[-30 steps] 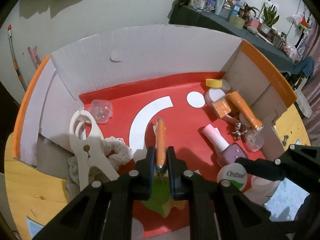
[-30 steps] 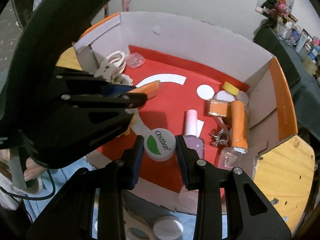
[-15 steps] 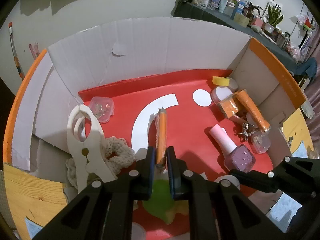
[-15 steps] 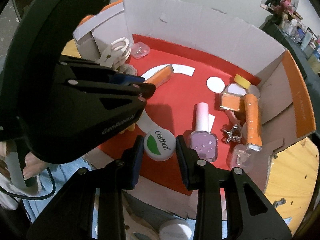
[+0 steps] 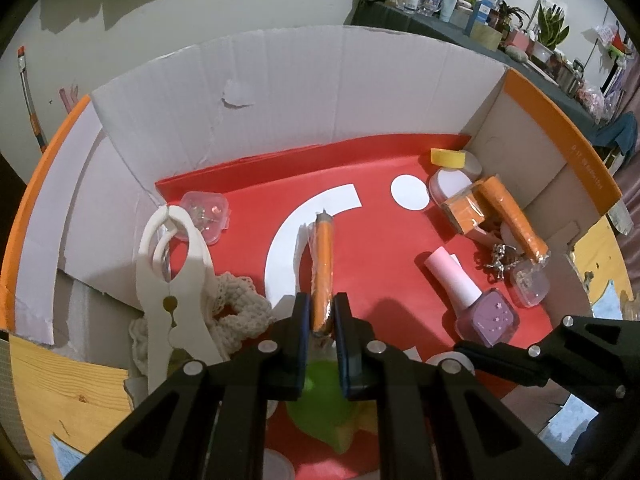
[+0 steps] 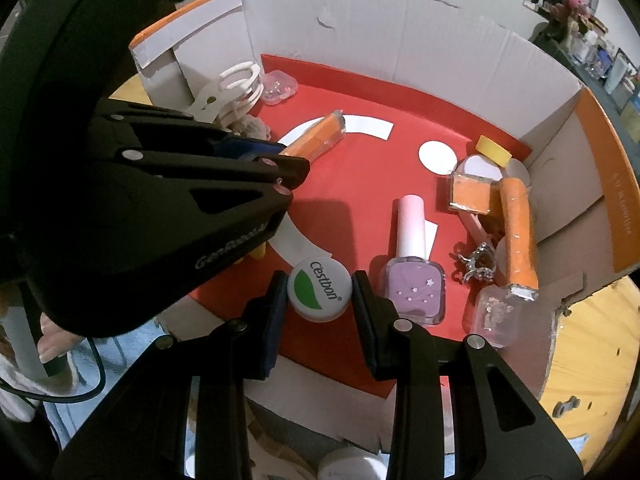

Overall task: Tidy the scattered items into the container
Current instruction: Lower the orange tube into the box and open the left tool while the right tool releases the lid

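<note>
From my left wrist camera I see a slim orange stick wrapped in clear plastic [image 5: 322,268], and my left gripper [image 5: 321,316] has its two fingers pressed narrow on the near end of it; the stick points away over the red floor of the big cardboard box with white walls and orange edges [image 5: 328,92]. The gripper is tilted steeply down into the box. Inside lie a white plastic clip [image 5: 176,292] on a cream lace scrunchie [image 5: 236,316] at the left, a small clear plastic case [image 5: 206,216] behind them, and a lilac nail polish bottle with a pink cap [image 5: 472,296] at the right, near other orange wrapped pieces [image 5: 512,216]. From my right wrist camera, my right gripper [image 6: 320,292] holds a round white bottle cap with a green leaf mark [image 6: 320,290] between its fingers, above the near edge of the red floor, just beside the lilac bottle. A hand [image 6: 50,344] holds the left gripper's handle.
</note>
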Motion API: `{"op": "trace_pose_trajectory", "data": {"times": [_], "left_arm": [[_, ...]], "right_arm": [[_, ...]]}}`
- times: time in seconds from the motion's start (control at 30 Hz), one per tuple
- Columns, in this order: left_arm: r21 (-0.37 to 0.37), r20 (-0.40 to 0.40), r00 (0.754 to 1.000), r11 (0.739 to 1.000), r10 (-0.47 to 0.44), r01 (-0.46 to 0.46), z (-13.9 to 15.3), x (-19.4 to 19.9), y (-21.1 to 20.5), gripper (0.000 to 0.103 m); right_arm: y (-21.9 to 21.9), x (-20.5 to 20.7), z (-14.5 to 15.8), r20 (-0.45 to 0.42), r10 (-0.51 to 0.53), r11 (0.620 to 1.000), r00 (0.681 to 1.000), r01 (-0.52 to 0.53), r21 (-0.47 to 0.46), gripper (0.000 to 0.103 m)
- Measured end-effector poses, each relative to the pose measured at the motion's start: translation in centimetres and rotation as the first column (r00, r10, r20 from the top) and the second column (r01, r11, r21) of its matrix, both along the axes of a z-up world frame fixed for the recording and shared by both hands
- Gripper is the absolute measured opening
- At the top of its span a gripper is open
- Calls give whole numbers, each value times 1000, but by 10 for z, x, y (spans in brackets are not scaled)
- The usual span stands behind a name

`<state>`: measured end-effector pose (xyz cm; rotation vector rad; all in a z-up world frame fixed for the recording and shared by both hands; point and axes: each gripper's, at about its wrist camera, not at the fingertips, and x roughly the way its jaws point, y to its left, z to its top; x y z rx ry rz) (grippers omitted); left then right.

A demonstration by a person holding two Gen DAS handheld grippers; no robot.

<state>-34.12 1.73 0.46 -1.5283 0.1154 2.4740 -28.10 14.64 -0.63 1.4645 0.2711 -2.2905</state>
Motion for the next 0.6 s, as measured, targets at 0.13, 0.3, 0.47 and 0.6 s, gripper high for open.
{"op": "trace_pose_trajectory", "data": {"times": [0.13,0.3,0.47,0.6], "left_arm": [[3,7,1000,1000,3,-3,-1,-1,-2,13],[6,-1,1000,1000,10,-10,0,2,-7,13],[6,-1,1000,1000,10,-10,0,5,-8,13],[5,3,1000,1000,8,-8,0,1,-5,13]], "right_arm": [[3,2,1,2,4,1000,1000,-4,-2,30],[7,4,0,8,6,1000,1000,-6,1,30],[13,6,2,9,4,1000,1000,-4,-1,30],[18,7,3,12,2,1000,1000,-2,-2,30]]}}
